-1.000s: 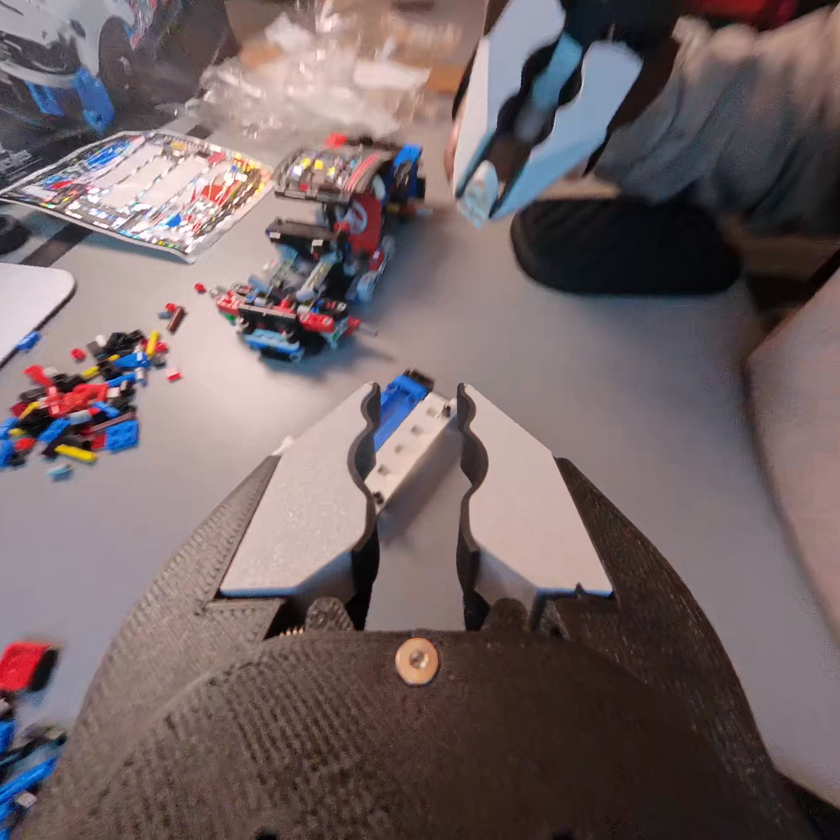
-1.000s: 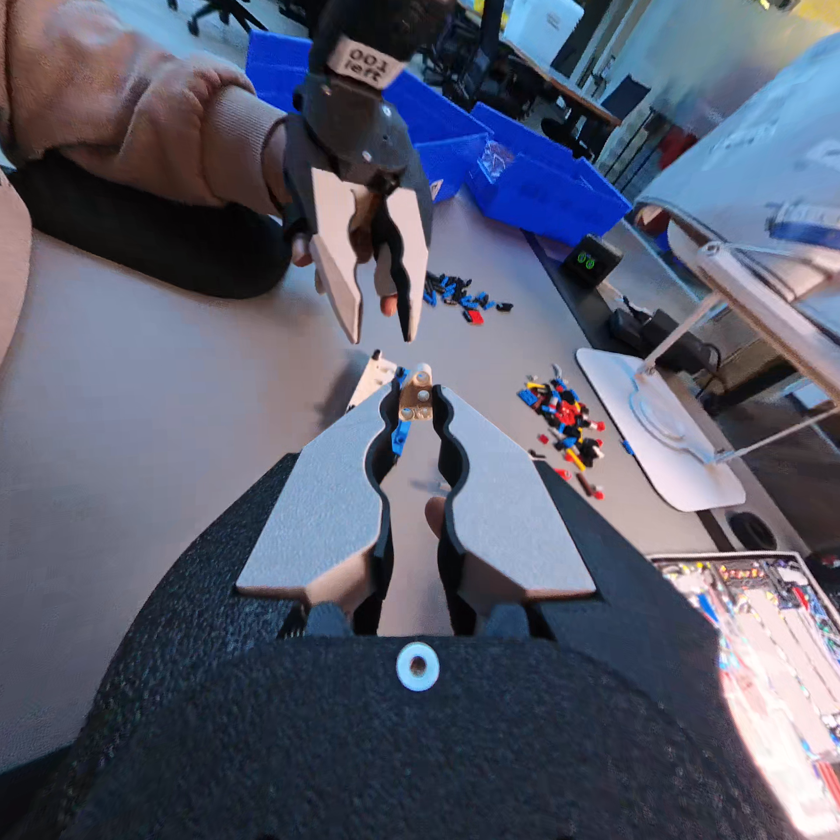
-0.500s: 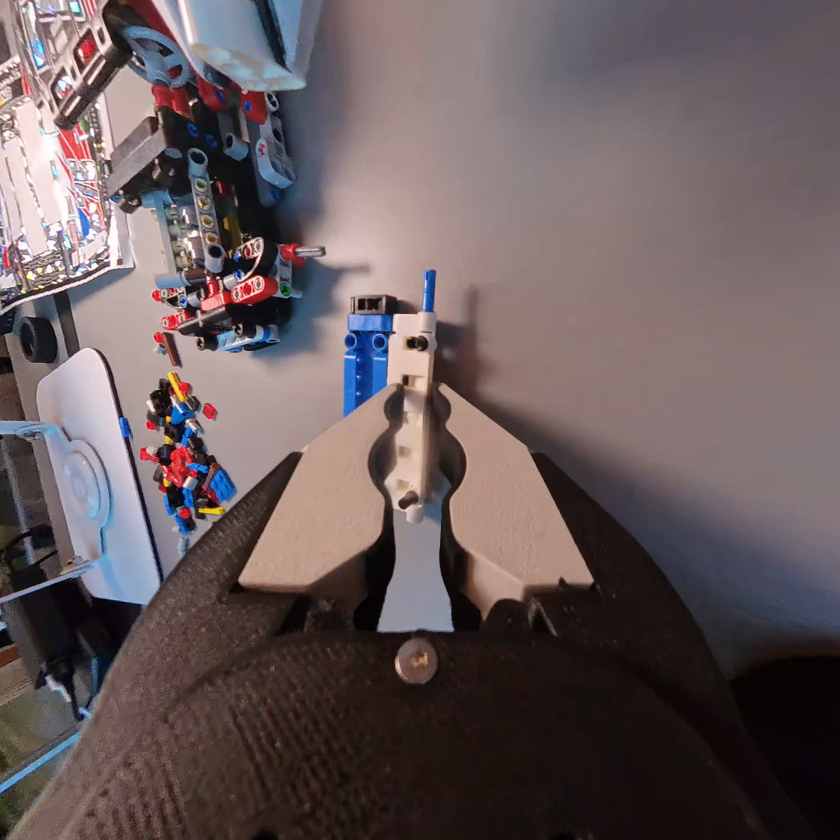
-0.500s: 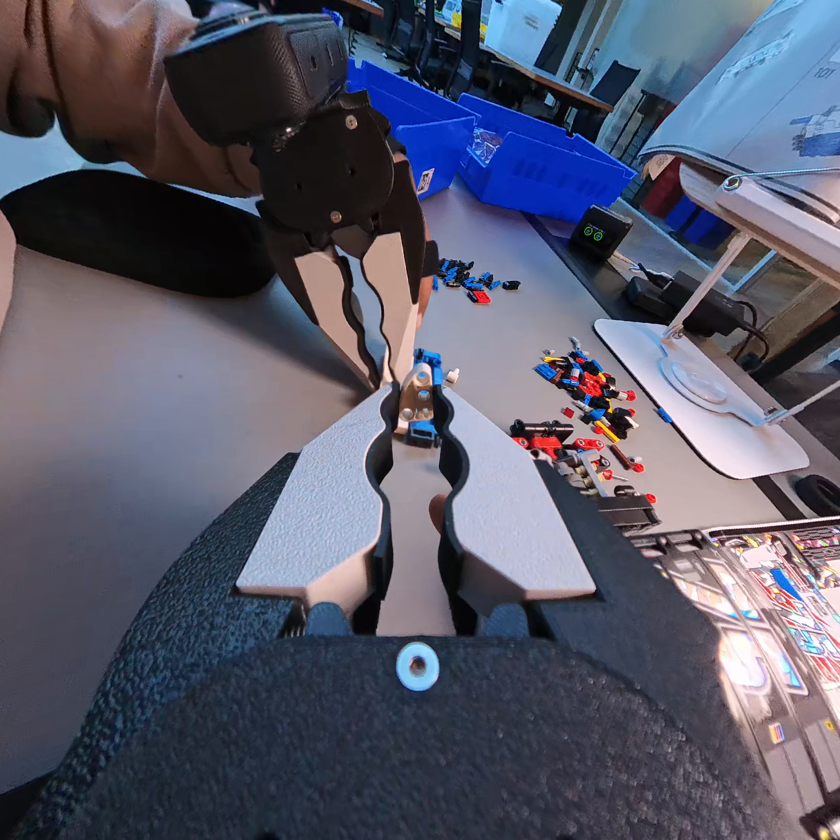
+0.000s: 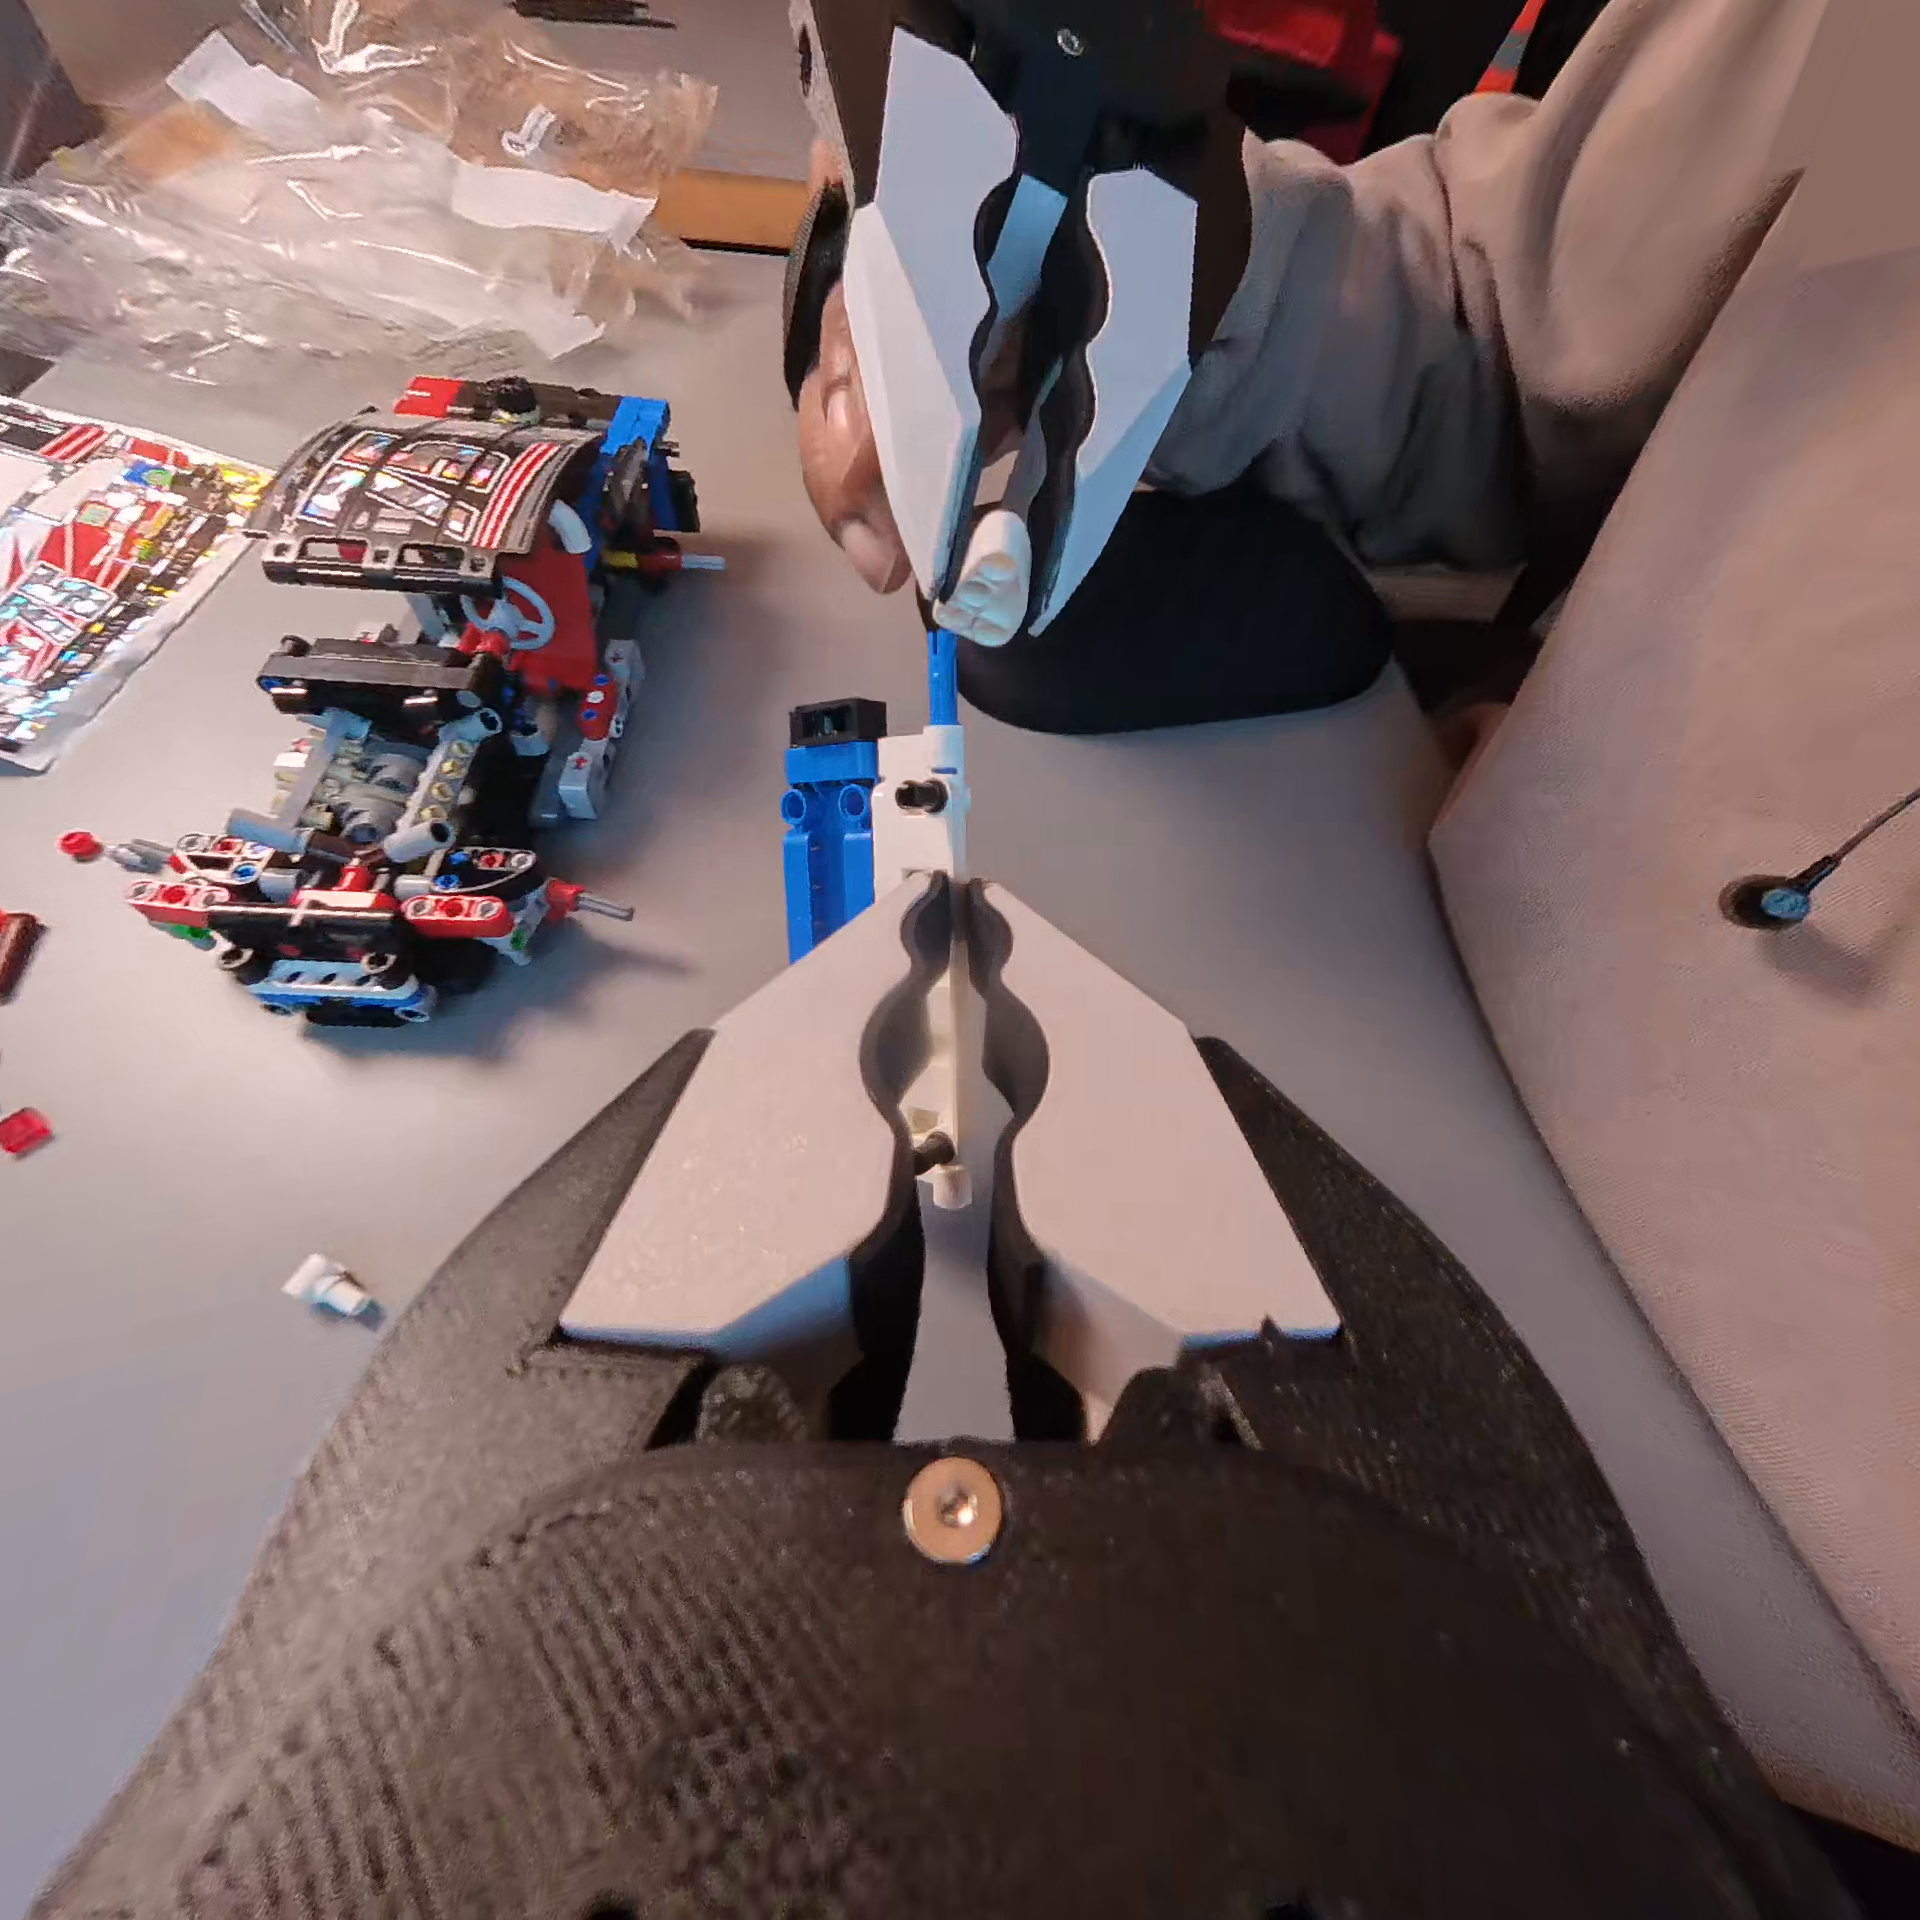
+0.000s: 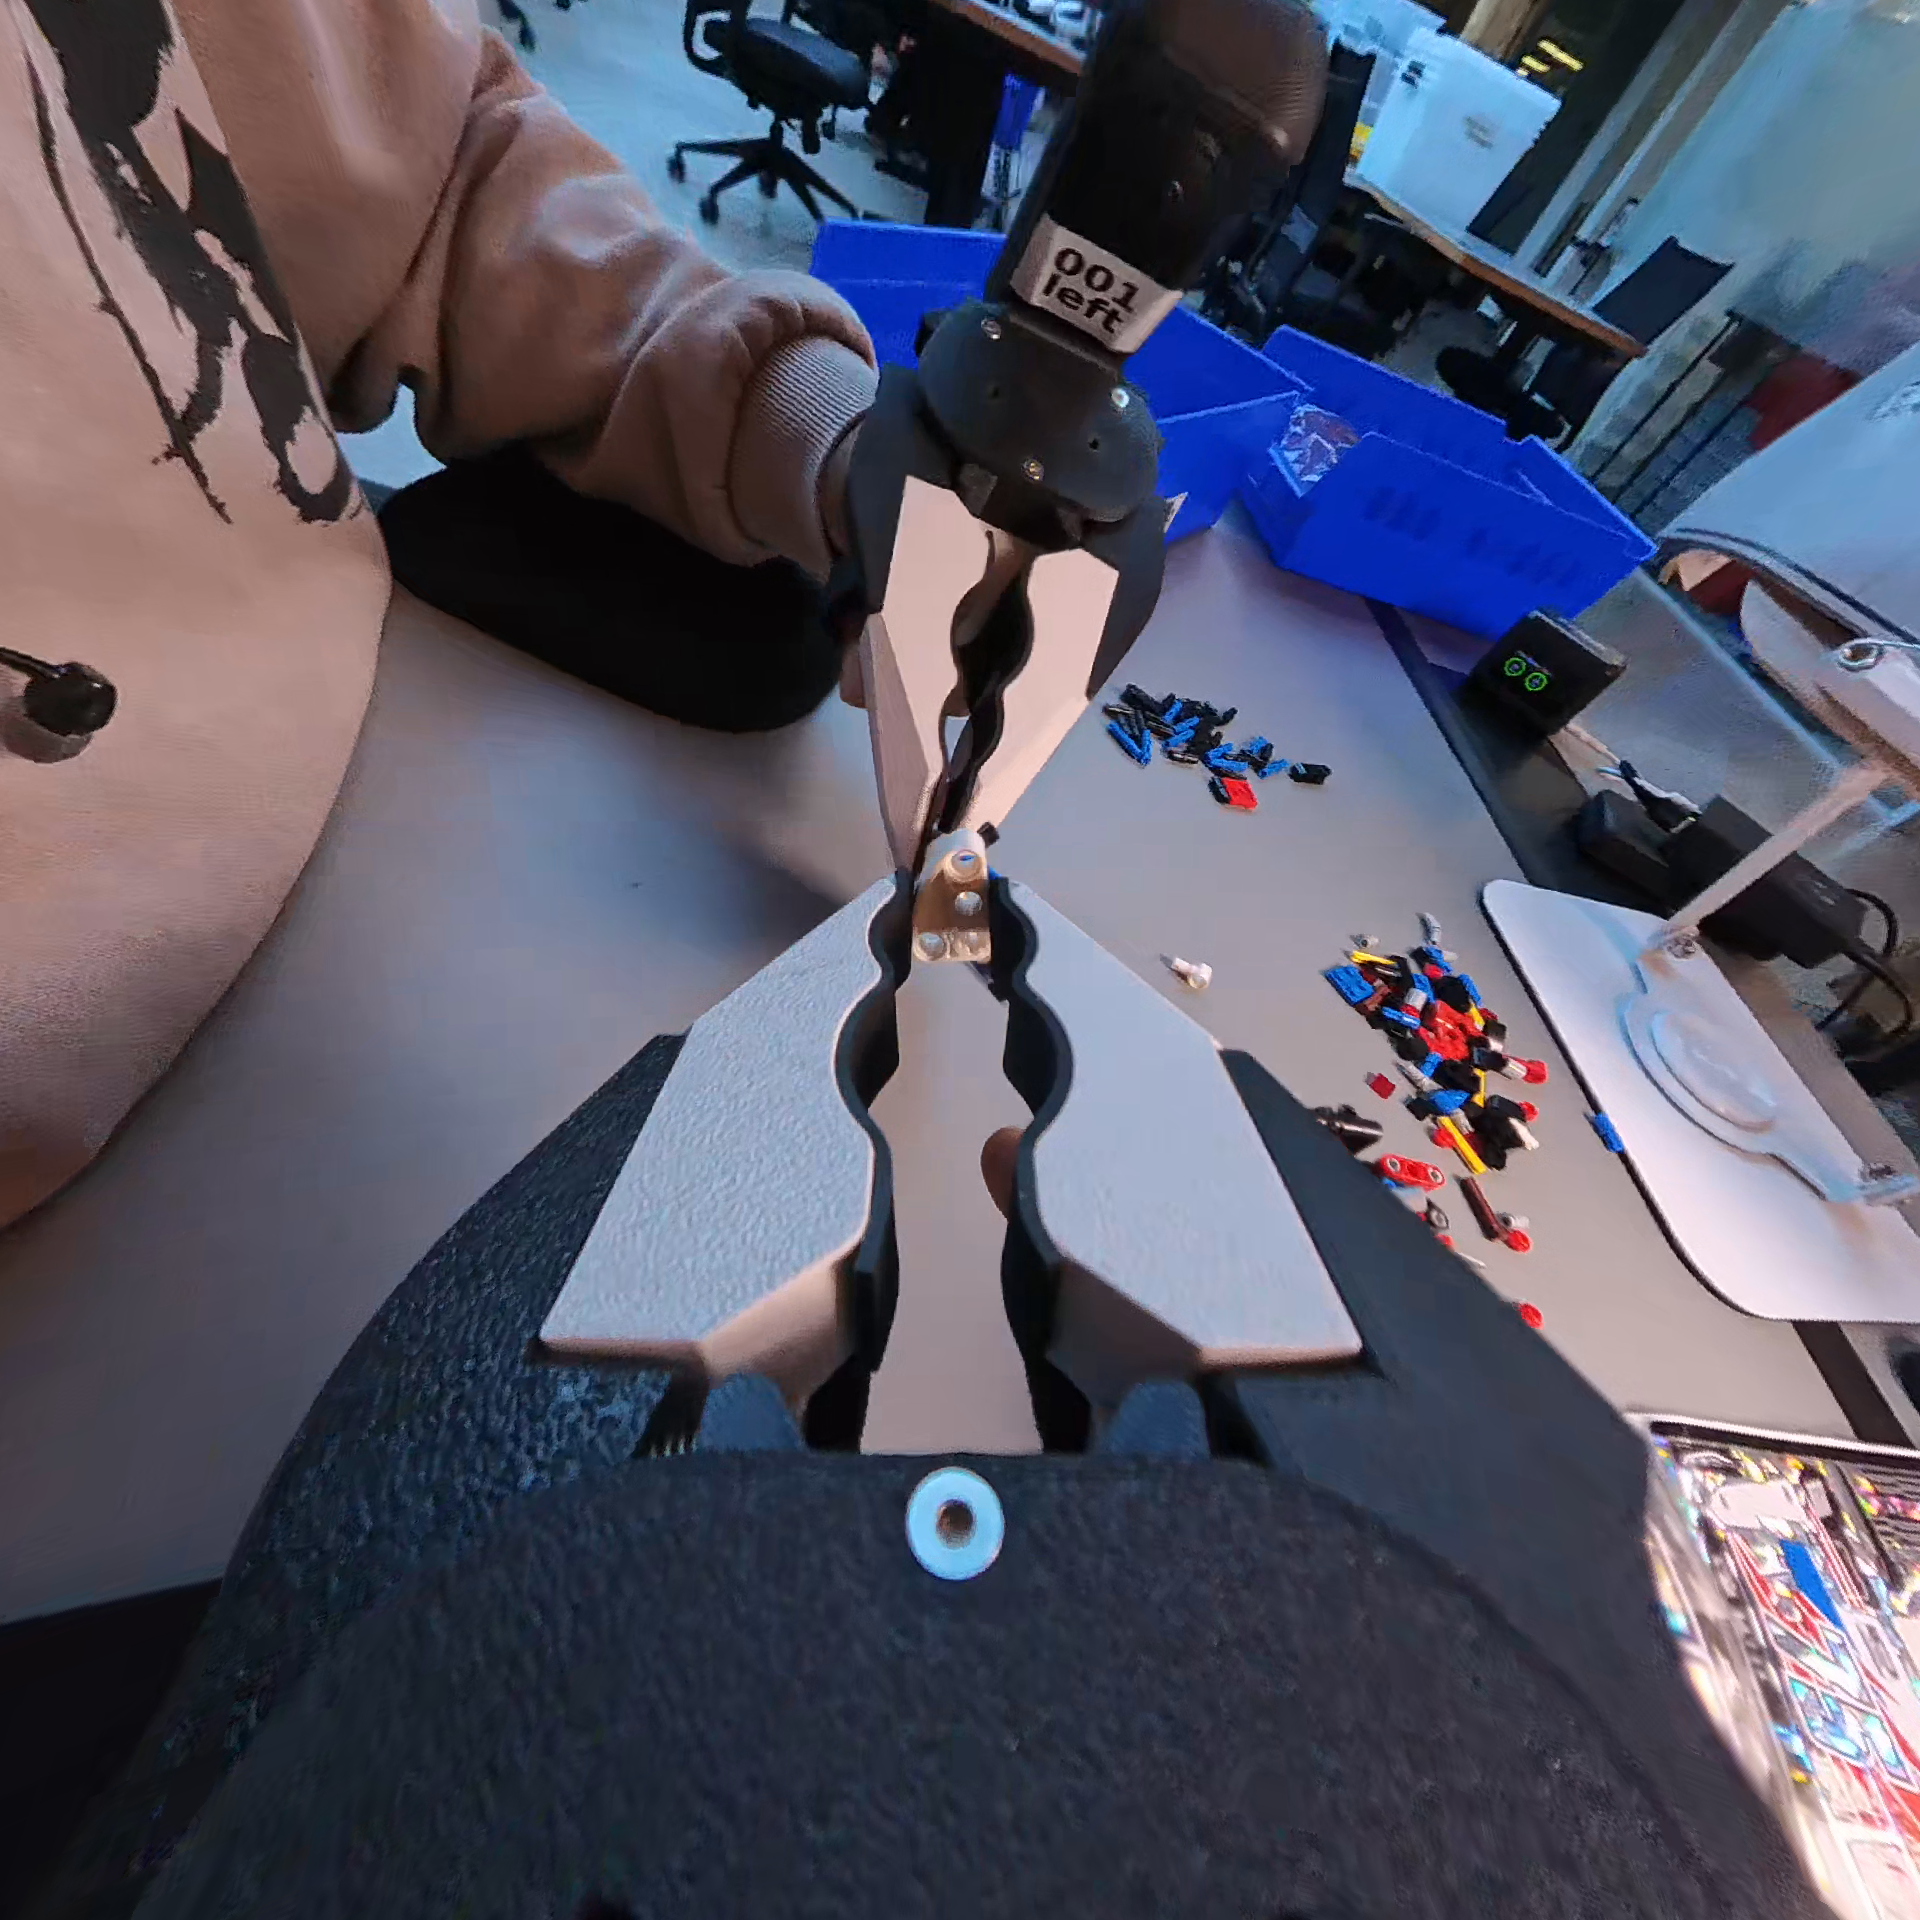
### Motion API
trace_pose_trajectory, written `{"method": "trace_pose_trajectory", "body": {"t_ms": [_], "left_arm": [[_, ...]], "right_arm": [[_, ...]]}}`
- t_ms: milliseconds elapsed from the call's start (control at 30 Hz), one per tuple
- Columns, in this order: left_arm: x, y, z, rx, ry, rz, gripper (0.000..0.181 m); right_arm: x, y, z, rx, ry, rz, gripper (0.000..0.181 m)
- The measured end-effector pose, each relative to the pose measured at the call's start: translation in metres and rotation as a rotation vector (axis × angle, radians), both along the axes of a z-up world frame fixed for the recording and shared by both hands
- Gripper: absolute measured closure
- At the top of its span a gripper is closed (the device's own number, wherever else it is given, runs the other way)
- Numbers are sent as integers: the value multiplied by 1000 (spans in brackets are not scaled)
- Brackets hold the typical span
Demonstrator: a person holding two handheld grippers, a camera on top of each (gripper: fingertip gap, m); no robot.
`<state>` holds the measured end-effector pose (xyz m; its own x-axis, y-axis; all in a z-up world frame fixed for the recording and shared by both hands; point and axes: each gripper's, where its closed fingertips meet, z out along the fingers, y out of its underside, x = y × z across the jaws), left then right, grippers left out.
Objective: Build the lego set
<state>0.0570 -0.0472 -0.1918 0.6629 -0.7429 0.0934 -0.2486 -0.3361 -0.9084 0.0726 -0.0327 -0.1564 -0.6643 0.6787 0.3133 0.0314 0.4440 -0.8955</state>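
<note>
- White and blue plastic make up the sub-assembly [image 5: 940, 831]: a long white beam with a blue beam alongside and a thin blue axle [image 5: 942, 675] sticking out of its far end. It is lifted off the grey table [image 5: 1195, 883], to the right of the half-built car [image 5: 416, 727].
- Pinching the white beam along its length, the left gripper [image 5: 951, 883] has its fingers pressed onto it, so the beam's long axis runs straight out ahead of the fingers, axle end farthest away.
- Facing it from beyond the axle, the right gripper [image 5: 987, 613] pinches a small white connector [image 5: 985, 592] at its fingertips. The connector sits right at the axle tip, in line with the beam; I cannot tell whether it is already seated.
- Judged from this, the next move is a push of the connector down the axle, along that shared line; any tilt between the two grippers could bend or jam the thin axle.
- Farther out from the car lie a loose white pin [image 5: 330, 1280], a sticker sheet [image 5: 94, 561] and clear bags [image 5: 343, 187]; the right wrist view shows a pile of loose bricks [image 6: 1439, 1049].
- Half a second earlier the left gripper looked steeply down at the table with the right gripper not in its view; now the two meet tip to tip.
</note>
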Motion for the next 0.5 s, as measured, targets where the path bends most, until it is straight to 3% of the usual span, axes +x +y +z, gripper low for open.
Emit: {"method": "trace_pose_trajectory", "body": {"t_ms": [367,500], "left_arm": [[17,-14,1,-38,-29,-63,181],[24,-21,4,-121,-122,-108,181]], "right_arm": [[9,-9,-12,178,-219,108,169],[12,-18,-12,234,-263,171,169]]}}
